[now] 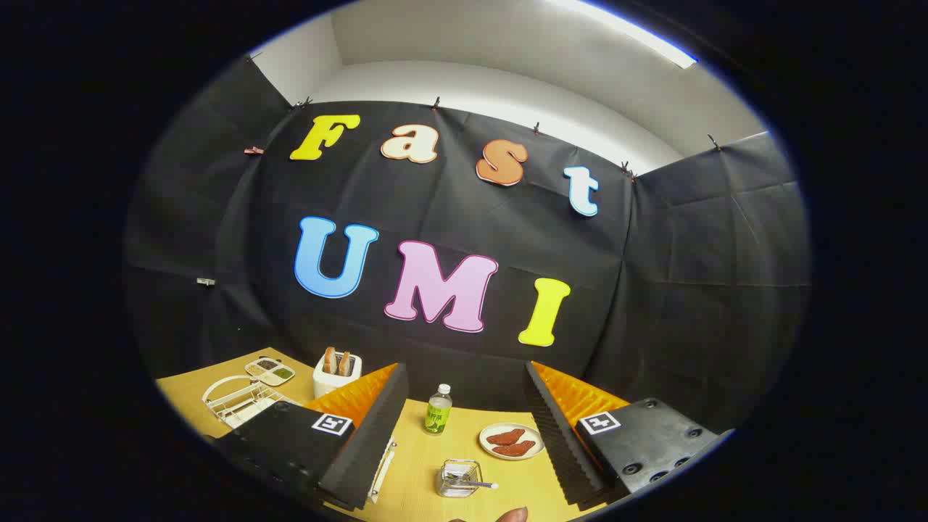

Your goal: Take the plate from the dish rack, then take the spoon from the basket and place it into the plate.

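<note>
My gripper [464,367] is open, its fingers spread wide over a wooden table [417,457] with nothing between them. Ahead and low between the fingers stands a small clear wire basket [459,478] with a spoon [473,482] lying across it, handle toward the right finger. The white wire dish rack [238,401] sits beyond the left finger, at the table's left side; something flat and white lies in it, but I cannot tell if it is the plate. A round plate [512,441] holding two reddish pieces lies close to the right finger.
A small green-labelled bottle [437,410] stands upright beyond the basket. A white toaster [337,370] with bread slices and a divided dish [270,371] stand behind the rack. A white bar [383,470] lies beside the left finger. A person's fingertip [512,515] shows nearest me.
</note>
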Available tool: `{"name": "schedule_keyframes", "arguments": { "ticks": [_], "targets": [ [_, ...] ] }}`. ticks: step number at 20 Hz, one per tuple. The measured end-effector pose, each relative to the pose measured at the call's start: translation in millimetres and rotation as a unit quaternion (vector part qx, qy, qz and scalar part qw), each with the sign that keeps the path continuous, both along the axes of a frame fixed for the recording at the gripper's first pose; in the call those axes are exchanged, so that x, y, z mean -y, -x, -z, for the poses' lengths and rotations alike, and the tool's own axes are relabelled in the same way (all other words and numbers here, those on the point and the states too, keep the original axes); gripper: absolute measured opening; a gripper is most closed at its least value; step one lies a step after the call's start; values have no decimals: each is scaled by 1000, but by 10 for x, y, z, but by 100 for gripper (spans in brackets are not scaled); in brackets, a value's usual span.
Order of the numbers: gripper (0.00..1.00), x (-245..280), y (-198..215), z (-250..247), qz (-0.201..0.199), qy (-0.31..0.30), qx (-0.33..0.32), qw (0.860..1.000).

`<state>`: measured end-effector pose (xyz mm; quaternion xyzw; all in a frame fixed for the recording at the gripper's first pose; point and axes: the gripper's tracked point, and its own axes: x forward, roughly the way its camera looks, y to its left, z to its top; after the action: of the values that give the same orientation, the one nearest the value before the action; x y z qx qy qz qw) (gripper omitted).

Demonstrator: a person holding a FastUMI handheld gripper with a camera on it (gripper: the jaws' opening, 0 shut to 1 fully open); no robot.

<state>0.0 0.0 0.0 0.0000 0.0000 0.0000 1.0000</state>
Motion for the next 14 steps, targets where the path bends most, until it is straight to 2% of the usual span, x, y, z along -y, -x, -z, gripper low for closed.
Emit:
{"name": "schedule_keyframes", "arguments": {
  "ticks": [14],
  "targets": [
    [97,-221,-122,52,1,0,-14,1000]
  ]
}}
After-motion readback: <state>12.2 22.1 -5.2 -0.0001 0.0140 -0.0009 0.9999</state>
